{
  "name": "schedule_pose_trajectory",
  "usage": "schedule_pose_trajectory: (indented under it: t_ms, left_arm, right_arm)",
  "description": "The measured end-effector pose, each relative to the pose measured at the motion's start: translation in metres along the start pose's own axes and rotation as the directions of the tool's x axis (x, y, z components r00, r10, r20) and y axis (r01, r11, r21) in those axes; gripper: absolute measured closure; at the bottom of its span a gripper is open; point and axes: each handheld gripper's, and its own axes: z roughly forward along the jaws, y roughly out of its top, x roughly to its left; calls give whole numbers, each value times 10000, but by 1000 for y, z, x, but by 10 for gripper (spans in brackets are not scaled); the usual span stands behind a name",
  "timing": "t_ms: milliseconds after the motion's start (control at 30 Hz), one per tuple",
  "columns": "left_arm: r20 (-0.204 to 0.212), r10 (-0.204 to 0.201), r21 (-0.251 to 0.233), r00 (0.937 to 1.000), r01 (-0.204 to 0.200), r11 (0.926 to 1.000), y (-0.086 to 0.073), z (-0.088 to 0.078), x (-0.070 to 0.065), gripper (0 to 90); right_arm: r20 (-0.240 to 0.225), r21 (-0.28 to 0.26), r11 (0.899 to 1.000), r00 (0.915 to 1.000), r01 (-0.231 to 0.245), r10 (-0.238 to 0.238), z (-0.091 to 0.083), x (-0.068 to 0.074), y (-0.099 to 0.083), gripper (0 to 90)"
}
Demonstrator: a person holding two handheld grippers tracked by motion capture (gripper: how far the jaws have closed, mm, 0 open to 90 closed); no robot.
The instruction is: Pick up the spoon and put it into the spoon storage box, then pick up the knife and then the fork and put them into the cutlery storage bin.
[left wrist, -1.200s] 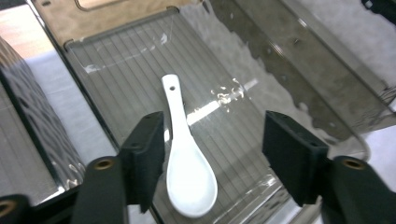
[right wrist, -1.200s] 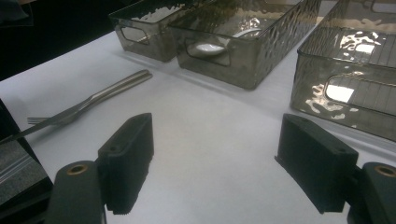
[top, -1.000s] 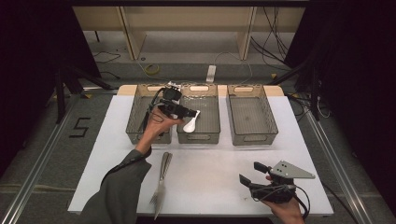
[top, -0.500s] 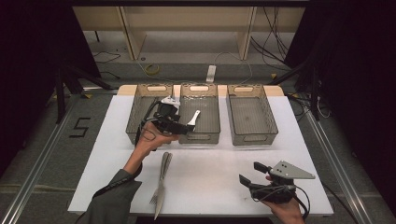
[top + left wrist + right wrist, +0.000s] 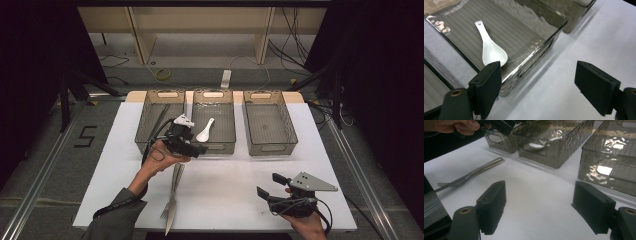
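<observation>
The left gripper (image 5: 192,148) is hanging over the near edge of the middle bin (image 5: 223,145), and its jaws are standing wide open with nothing in them. The white spoon (image 5: 489,47) is lying flat inside that bin, near its front wall. The right gripper (image 5: 272,189) is waiting low over the counter (image 5: 230,185) at the near right, and its jaws are wide open and empty too.

The fork (image 5: 171,200) is lying on the counter just below the left hand, with another long metal piece beside it. I think it comes next. It is thin, flat and shiny, so the jaws may slide off it or only push it along. If the jaws are grabbing both metal pieces at once, one may be falling out on the way. The bin walls are tall, so a low swing may be bumping the front wall and shoving the bin.

The three bins are smoky, see-through plastic with bumpy, wavy sides and cut-out handles. The right bin (image 5: 265,125) is looking empty. The spoon is smooth and glossy, with a deep round bowl. The counter top is plain white and flat. The jaw pads (image 5: 493,205) are black blocks that are looking dull and soft.
</observation>
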Motion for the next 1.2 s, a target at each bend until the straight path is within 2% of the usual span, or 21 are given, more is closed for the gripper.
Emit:
schedule_pose_trajectory:
  t_ms: [133, 333, 767, 867, 1000, 1200]
  left_arm:
    - [95, -29, 114, 10000, 28, 9999, -7, 1, 0, 213]
    - [122, 233, 410, 9997, -237, 9989, -18, 0, -2, 187]
    - [-493, 545, 1030, 9973, -492, 9935, -38, -6, -3, 188]
    - [-547, 405, 1084, 9977, -344, 9935, -41, -6, -1, 191]
    - [-671, 532, 1416, 9963, -433, 9890, -44, -4, 2, 187]
    - [-726, 560, 1477, 9958, -448, 9880, -46, -3, 3, 187]
  right_arm:
    - [6, -59, 10000, 10000, -42, 42, -1, -2, -1, 277]
    - [-11, -32, 10000, 10000, -63, 63, 0, -2, 0, 277]
    - [28, -23, 10000, 10000, 26, -26, 1, -1, 0, 277]
    - [53, -37, 10000, 10000, -39, 40, 0, -2, 0, 277]
    - [52, -33, 10000, 10000, -56, 56, -1, -2, 0, 277]
    - [38, -29, 10000, 10000, 0, 0, -1, -1, 0, 277]
